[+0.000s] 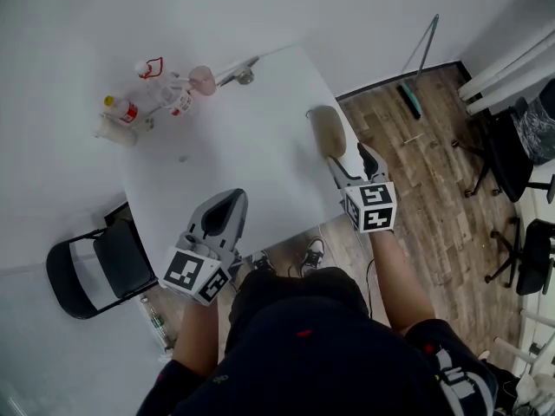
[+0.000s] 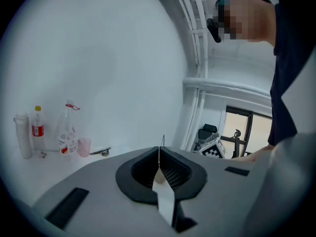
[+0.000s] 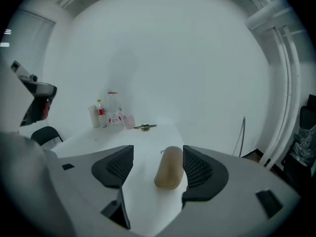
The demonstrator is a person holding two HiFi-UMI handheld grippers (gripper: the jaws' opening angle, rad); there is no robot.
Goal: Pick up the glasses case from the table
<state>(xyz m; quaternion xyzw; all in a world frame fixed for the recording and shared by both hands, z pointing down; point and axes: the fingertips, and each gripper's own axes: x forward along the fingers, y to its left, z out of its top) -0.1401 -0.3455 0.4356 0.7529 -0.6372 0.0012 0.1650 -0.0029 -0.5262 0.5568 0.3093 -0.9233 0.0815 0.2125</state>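
The tan oblong glasses case [image 1: 327, 131] lies on the white table [image 1: 234, 154] near its right edge. My right gripper [image 1: 348, 157] is open just short of the case's near end. In the right gripper view the case [image 3: 169, 168] lies between the two spread jaws, close beside the right pad [image 3: 196, 168] and well apart from the left one. My left gripper [image 1: 229, 207] hovers over the table's near edge, shut with nothing in it; in the left gripper view [image 2: 159, 154] its pads meet.
At the table's far left corner stand two bottles [image 1: 124, 111], a clear bottle [image 1: 178, 99] and a pink cup [image 1: 202, 80], with a small metal object [image 1: 244, 75] beside them. A black folding chair [image 1: 95, 271] is left of the table; office chairs [image 1: 520, 146] and a broom [image 1: 416, 76] stand at right.
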